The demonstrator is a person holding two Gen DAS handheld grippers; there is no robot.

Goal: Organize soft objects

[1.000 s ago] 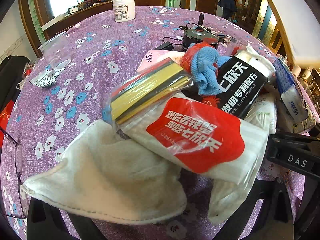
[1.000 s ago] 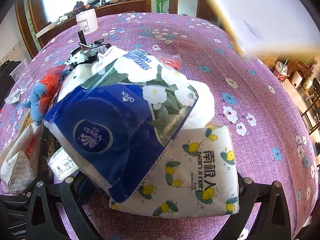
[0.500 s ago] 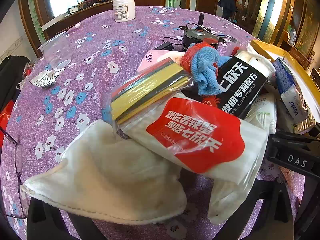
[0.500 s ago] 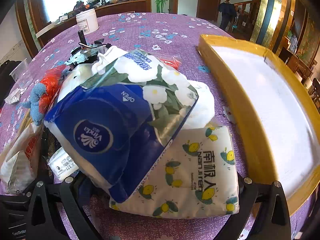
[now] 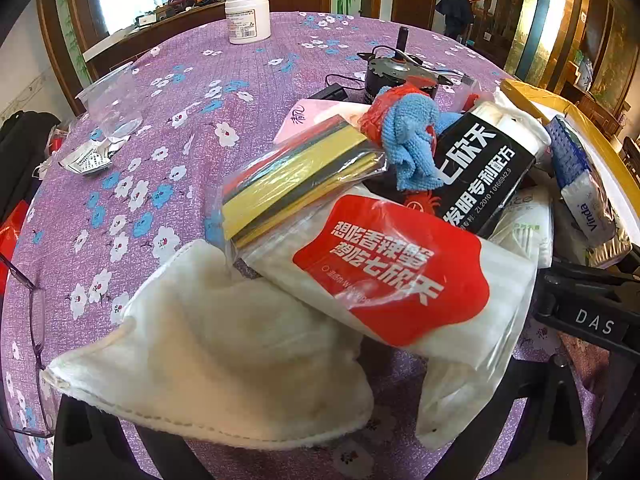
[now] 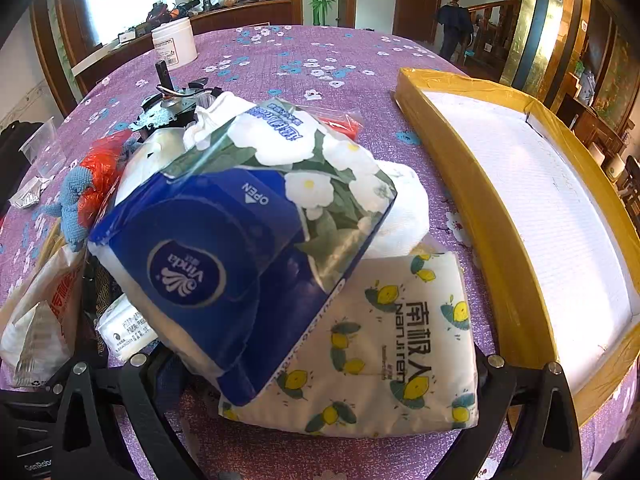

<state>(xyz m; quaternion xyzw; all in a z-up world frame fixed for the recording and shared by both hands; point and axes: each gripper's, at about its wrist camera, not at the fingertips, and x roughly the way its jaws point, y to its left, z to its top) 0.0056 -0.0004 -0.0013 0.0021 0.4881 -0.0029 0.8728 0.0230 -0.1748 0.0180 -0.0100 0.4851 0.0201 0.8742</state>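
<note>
A heap of soft things lies on the purple flowered table. The left wrist view shows a white face mask (image 5: pixel 224 344), a red-and-white wipes pack (image 5: pixel 396 276), a bag of yellow and black cloths (image 5: pixel 296 180), a blue knitted toy (image 5: pixel 412 140) and a black-labelled pack (image 5: pixel 480 164). The right wrist view shows a blue Vinda tissue pack (image 6: pixel 224 256) lying on a lemon-print tissue pack (image 6: pixel 384 344). My left gripper (image 5: pixel 304 460) and right gripper (image 6: pixel 320 452) sit at the near edge of the heap, fingers spread wide, holding nothing.
A yellow-rimmed tray with a white floor (image 6: pixel 500 216) lies right of the heap. A small motor with wires (image 5: pixel 400 68), a white jar (image 5: pixel 246 18), a clear plastic cup (image 5: pixel 114 104) and glasses (image 5: pixel 28 344) stand on the table.
The yellow-rimmed tray came down from above and now rests on the table at the right. Both grippers and the heap have stayed still.
</note>
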